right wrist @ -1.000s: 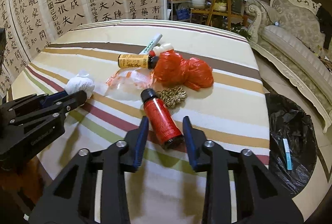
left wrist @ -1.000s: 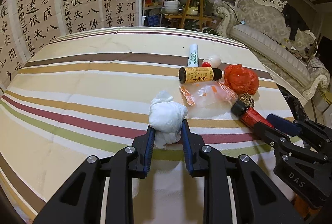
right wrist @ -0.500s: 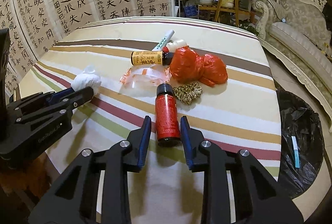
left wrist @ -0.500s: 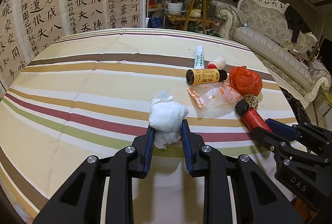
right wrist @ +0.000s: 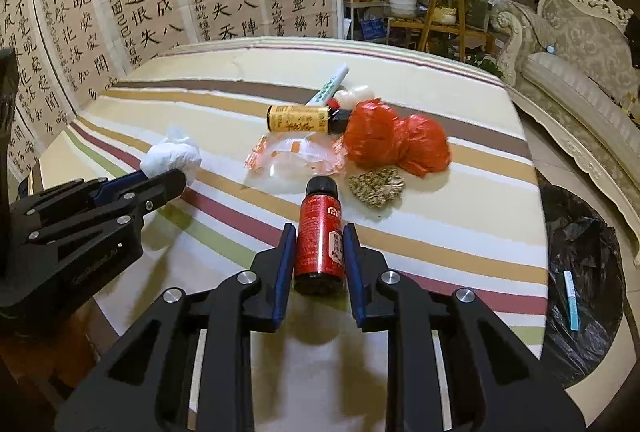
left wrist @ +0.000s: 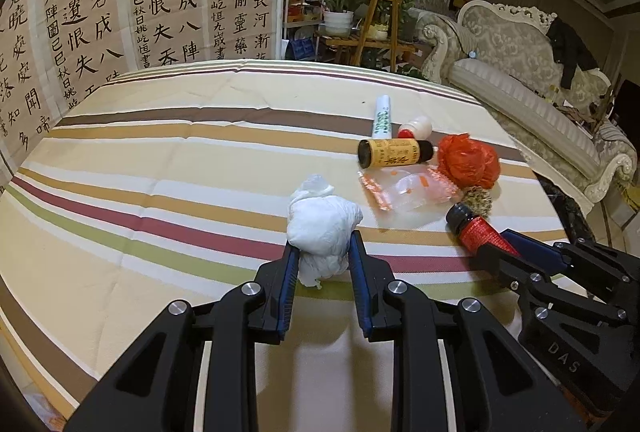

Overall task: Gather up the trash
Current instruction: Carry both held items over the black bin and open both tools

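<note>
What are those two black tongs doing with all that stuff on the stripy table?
A person is clearing trash off the striped tablecloth with tongs in each hand. The left tongs pinch a crumpled white tissue wad. The right tongs are closing around a small red bottle lying on the cloth. A yellow bottle, a crumpled red plastic bag and a clear wrapper still wait. A black trash bag sits open beside the table.
</note>
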